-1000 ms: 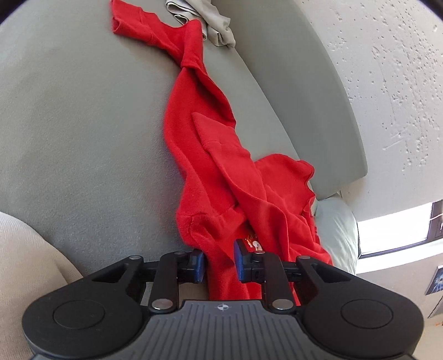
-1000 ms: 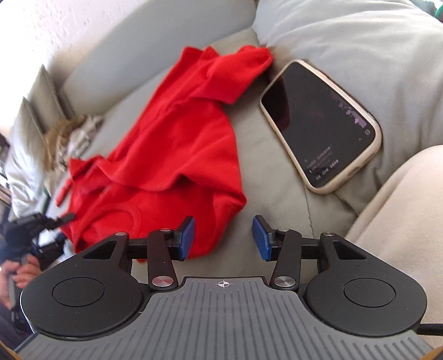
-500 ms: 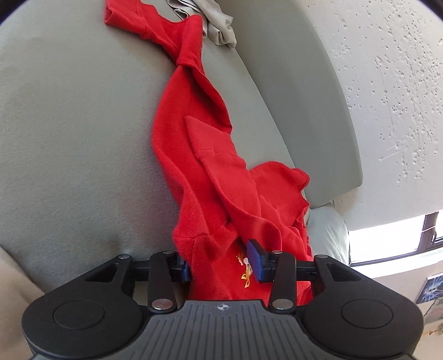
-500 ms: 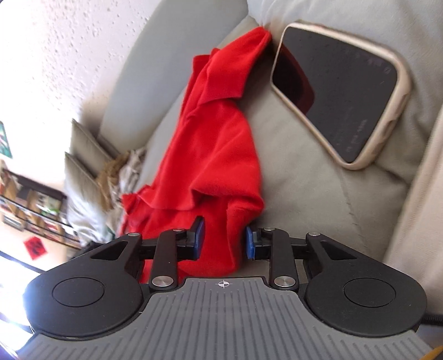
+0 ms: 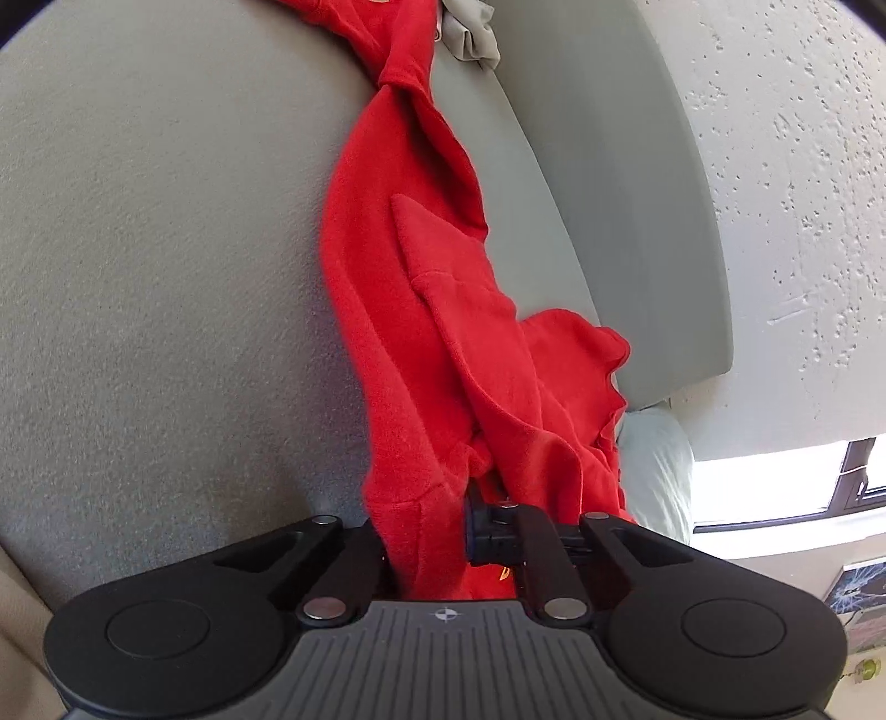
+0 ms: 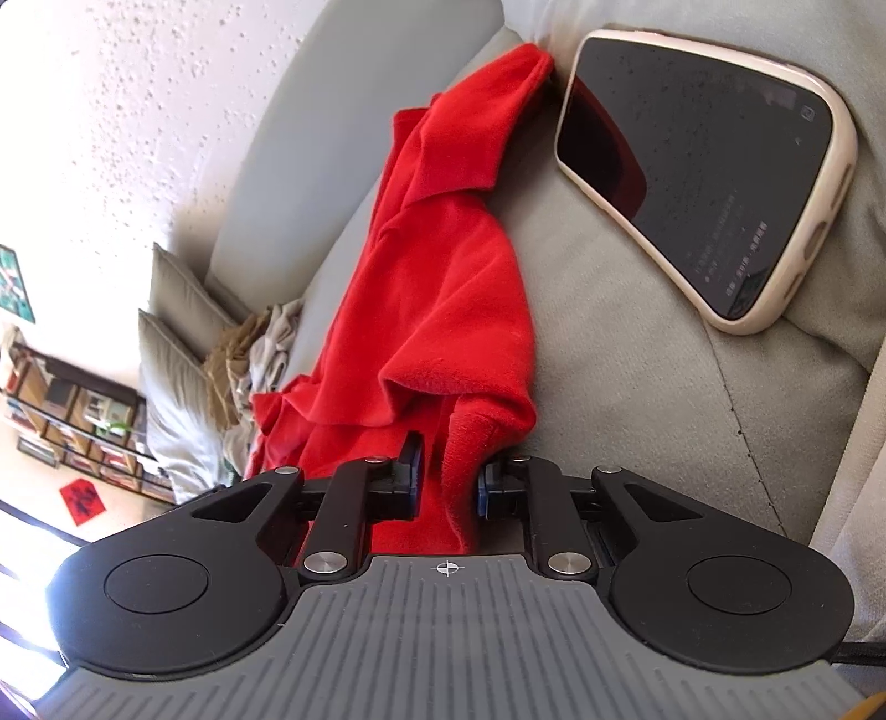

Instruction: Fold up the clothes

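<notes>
A red fleece garment [image 5: 421, 310] lies stretched in a rumpled strip along the grey sofa seat [image 5: 166, 277]. My left gripper [image 5: 426, 526] is shut on one end of it, with cloth bunched between the jaws. In the right wrist view the same red garment [image 6: 443, 288] runs away from me toward the sofa back. My right gripper [image 6: 447, 482] is shut on its near corner, with a fold of cloth pinched between the blue pads [image 6: 412, 465].
A phone in a cream case [image 6: 703, 166] lies screen up on a grey cushion right of the garment. A heap of beige and grey clothes [image 6: 249, 354] and pillows [image 6: 166, 310] sits further along the sofa. A grey cloth [image 5: 470, 27] lies by the sofa back.
Both grippers closed on the red garment: the right moved in from open and pinched the corner, the left tightened on its end. The garment has been pulled longer and narrower.
</notes>
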